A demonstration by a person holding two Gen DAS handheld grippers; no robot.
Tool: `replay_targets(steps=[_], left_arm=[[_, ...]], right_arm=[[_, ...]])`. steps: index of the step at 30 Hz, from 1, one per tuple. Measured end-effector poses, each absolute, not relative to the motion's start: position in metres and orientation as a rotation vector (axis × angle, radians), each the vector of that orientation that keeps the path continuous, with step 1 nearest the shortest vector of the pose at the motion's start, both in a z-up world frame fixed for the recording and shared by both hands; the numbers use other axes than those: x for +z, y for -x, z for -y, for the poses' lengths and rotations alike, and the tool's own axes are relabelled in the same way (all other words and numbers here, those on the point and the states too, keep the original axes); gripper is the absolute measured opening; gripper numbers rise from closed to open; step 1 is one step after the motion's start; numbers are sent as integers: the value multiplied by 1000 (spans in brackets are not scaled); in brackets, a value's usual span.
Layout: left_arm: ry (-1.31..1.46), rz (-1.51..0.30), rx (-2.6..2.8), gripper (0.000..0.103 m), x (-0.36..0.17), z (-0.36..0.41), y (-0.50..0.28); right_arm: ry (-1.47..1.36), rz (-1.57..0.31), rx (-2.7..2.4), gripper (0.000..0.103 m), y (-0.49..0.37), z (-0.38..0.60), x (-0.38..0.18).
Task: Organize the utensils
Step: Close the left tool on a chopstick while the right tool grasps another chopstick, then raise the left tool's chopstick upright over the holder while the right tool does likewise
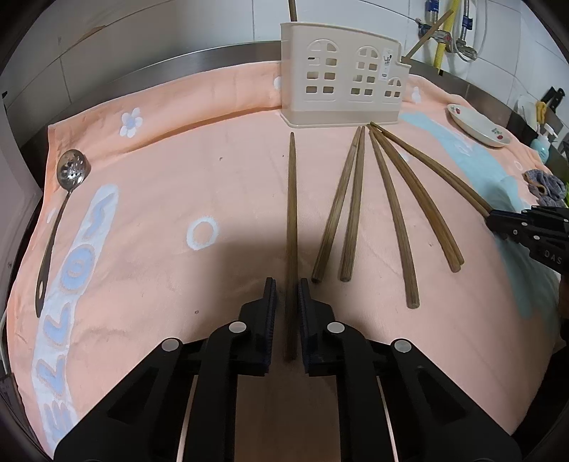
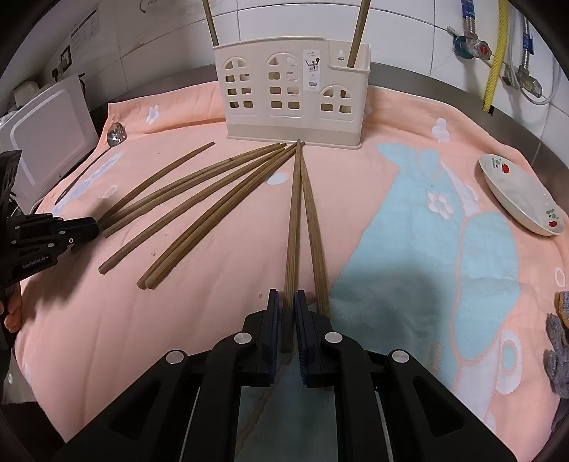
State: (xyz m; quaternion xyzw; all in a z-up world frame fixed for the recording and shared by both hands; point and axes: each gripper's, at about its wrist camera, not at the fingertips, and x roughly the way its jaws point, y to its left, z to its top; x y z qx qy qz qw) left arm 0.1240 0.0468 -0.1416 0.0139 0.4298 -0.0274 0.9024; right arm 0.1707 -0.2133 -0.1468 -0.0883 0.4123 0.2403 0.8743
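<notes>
Chopsticks lay fanned out on a peach towel (image 2: 220, 320), thin tips gathered at the foot of a cream utensil holder (image 2: 291, 96) on the far side, thick ends spread toward the near side. In the right wrist view, the right gripper (image 2: 288, 302) had its jaws closed on the thick end of one chopstick (image 2: 293, 227); a second chopstick (image 2: 313, 227) lay just beside it on the right, touching it at the far tip and running under the right finger. To the left lay a close pair (image 2: 217, 216), then a single stick (image 2: 199, 206), then another pair (image 2: 192, 188).

In the left wrist view, the left gripper (image 1: 288, 291) was pinched around the near end of a lone chopstick (image 1: 291, 227), which lay well apart from the rest and pointed at the holder. Its pads stood tight beside the stick; whether they pressed it hard I cannot tell.

Two more sticks already stood upright in the holder, one at its left end (image 2: 210, 21) and one in the small right compartment (image 2: 358, 32). A slotted metal spoon (image 1: 57, 220) rested along the towel's left edge. A shallow flowered dish (image 2: 519, 195) sat on the right, and a grey knitted cloth (image 2: 558, 355) sat near it at the right edge. A white appliance (image 2: 46, 142) stood at the far left, tiled wall and pipes (image 2: 492, 53) behind.
</notes>
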Motion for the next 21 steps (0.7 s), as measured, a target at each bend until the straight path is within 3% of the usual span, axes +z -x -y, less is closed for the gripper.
replay_targets(steps=[12, 21], left_arm=[[-1, -879, -64, 6, -129, -50, -121], [-2, -779, -82, 6, -90, -46, -114]], right_arm=[[193, -834, 488, 7, -166, 212, -144], [170, -695, 506, 7, -155, 211, -94]])
